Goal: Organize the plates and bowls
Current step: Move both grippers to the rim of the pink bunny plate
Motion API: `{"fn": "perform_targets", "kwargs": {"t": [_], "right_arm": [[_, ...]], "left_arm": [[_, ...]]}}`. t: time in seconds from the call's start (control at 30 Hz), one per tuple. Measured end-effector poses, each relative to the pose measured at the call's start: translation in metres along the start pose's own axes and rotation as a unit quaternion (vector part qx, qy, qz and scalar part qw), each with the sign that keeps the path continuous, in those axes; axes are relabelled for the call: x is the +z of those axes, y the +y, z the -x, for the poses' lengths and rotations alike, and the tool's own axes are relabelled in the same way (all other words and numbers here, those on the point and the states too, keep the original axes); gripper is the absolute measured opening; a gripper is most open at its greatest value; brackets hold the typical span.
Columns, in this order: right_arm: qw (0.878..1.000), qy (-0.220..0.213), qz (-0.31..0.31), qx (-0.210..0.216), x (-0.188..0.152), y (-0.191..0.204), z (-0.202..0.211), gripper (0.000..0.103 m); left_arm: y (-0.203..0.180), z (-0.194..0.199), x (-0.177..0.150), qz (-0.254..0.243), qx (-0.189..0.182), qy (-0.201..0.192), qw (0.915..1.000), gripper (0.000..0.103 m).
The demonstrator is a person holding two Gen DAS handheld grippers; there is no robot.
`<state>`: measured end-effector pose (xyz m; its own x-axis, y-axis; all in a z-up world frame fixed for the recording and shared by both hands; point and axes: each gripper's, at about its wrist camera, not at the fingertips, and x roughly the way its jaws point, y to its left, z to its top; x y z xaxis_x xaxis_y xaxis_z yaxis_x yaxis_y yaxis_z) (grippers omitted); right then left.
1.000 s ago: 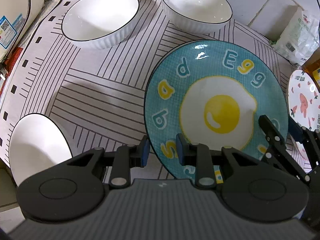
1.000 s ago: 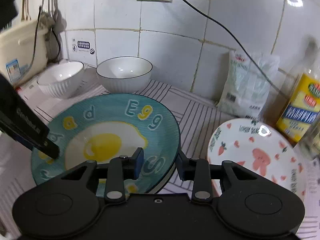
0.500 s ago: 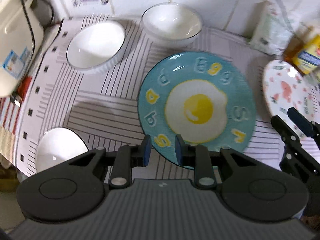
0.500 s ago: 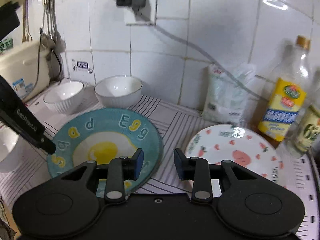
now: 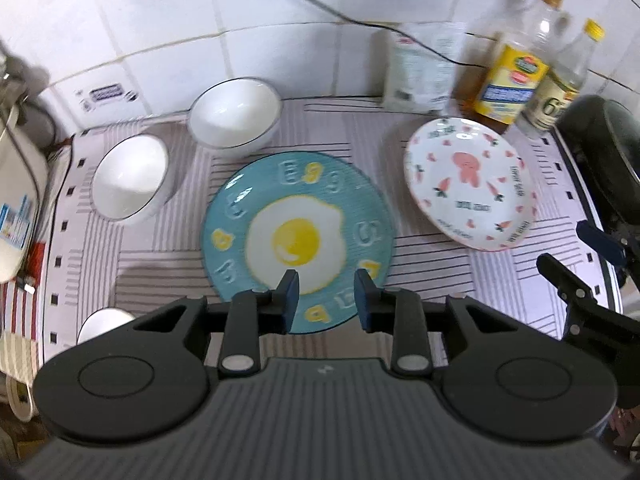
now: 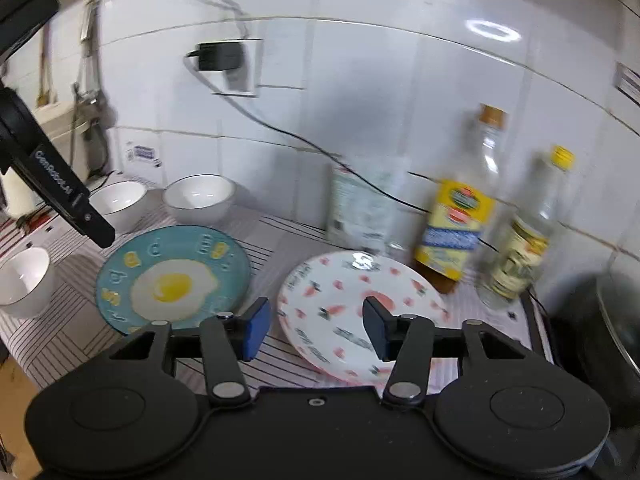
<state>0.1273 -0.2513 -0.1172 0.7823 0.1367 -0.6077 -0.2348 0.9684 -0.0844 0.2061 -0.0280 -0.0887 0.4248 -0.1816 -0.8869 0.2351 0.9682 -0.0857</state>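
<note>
White-tiled wall behind, striped mat (image 5: 420, 264) over the counter below. On the mat near its middle — blue plate (image 5: 298, 240) with a fried-egg picture, lying flat. Toward the mat's right edge, white plate (image 5: 468, 184) with pink prints, its near rim touching the mat, tilted a little. Along the back edge, two white bowls side by side: one (image 5: 236, 114) close to the wall, another (image 5: 130, 176) nearer the back left corner. Third white bowl (image 6: 24, 280) at the front left edge, partly hidden in the left view. Against the wall at the back right corner, pale bag (image 5: 418, 68), then a yellow-labelled bottle (image 5: 512, 76) and a clear bottle (image 5: 564, 68) just beside it. Dark pot (image 5: 600, 160) past the mat's right edge.

Left gripper (image 5: 326, 294) above the blue plate's near rim, jaws narrowly apart and just opening a little, nothing between them. Right gripper (image 6: 316, 328) above the near rim of the white plate — jaws just opening wider, clear of the plate, gripping nothing.
</note>
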Motion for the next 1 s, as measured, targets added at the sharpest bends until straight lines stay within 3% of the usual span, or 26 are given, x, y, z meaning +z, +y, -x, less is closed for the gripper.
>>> {"fn": "perform_targets", "kwargs": {"t": [0.37,0.43,0.5,0.57,0.7,1.0], "right_arm": [[0.998,0.014,-0.056,-0.030,-0.021,-0.050,0.006,0.058],[0.997,0.012,-0.064,-0.032,-0.024,-0.059,0.001,0.059],[0.997,0.003,-0.069,-0.036,-0.026,-0.066,-0.004,0.062],[0.996,-0.010,-0.076,-0.047,-0.029,-0.073,-0.012,0.067],[0.990,-0.027,-0.112,-0.077,-0.036,-0.088,-0.031,0.068],[0.983,0.001,-0.174,-0.050,-0.050,-0.108,-0.081,0.068]], "left_arm": [[-0.043,-0.028,0.018,-0.044,-0.020,0.011,0.9988,0.033],[-0.049,-0.037,0.023,-0.049,-0.025,0.016,0.9983,0.035],[-0.057,-0.043,0.028,-0.057,-0.036,0.021,0.9975,0.045],[-0.067,-0.049,0.033,-0.070,-0.047,0.020,0.9962,0.047],[-0.083,-0.066,0.044,-0.089,-0.054,0.020,0.9944,0.050],[-0.088,-0.130,0.074,-0.092,-0.050,-0.009,0.9945,0.054]]}}
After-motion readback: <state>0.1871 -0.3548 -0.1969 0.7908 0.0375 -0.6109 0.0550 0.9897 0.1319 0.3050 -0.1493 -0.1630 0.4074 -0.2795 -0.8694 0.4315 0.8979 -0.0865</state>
